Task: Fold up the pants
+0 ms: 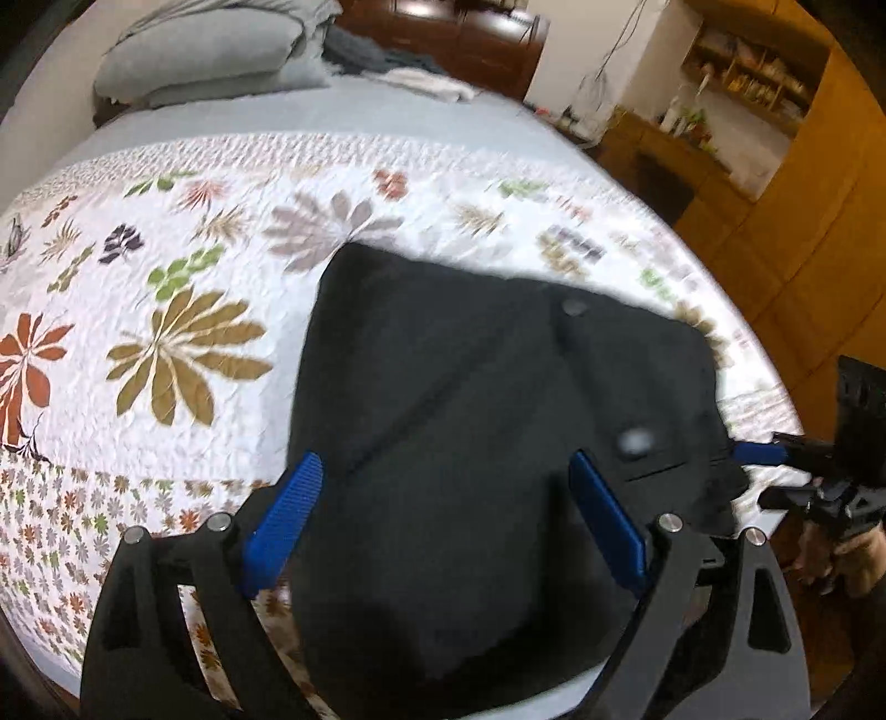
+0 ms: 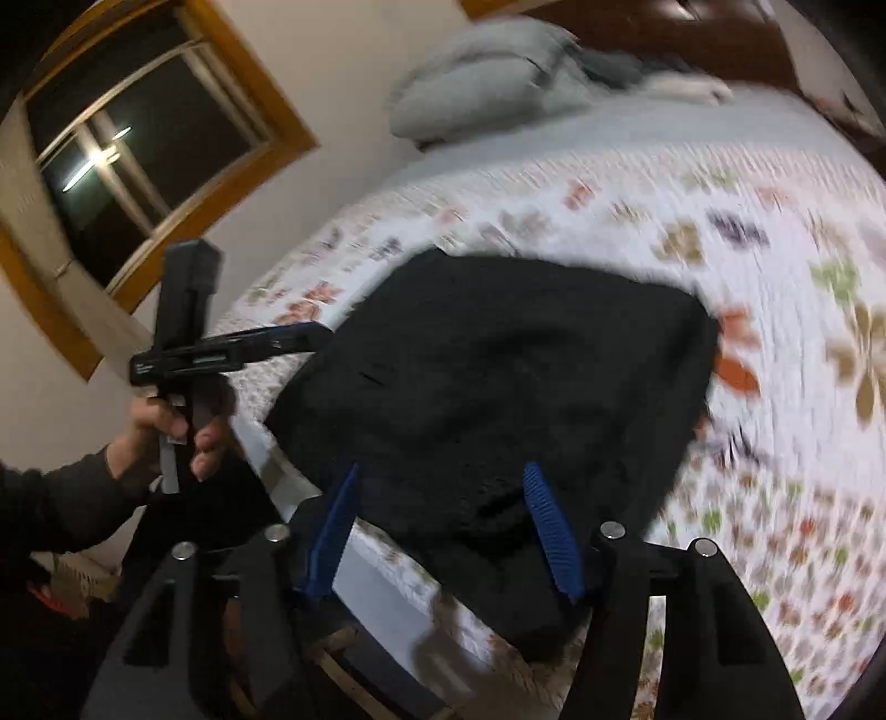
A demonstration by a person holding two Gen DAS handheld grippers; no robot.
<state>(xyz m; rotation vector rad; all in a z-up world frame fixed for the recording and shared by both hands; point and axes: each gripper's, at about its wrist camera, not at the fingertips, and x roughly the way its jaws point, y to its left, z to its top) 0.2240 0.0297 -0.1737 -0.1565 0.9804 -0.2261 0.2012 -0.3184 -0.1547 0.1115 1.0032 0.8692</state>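
The black pants (image 1: 487, 399) lie folded into a compact rectangle on a floral quilt (image 1: 183, 310), near the bed's edge. My left gripper (image 1: 446, 458) hovers over their near part, its blue fingers (image 1: 288, 515) spread wide, with nothing pinched. At the right edge of that view my right gripper (image 1: 753, 476) sits by the pants' corner. In the right wrist view the pants (image 2: 498, 376) spread ahead; my right gripper (image 2: 442, 469) stands open over their near corner, the cloth under the gap. My left gripper (image 2: 299, 335), held by a hand (image 2: 166, 421), reaches in from the left.
Grey pillows (image 1: 205, 61) and bunched bedding lie at the head of the bed. A dark wooden headboard (image 1: 459, 33) stands behind them. Wooden cabinets and shelves (image 1: 775, 166) fill the right side. A window (image 2: 138, 166) is in the wall on the left. The bed's edge (image 2: 288, 487) runs under my right gripper.
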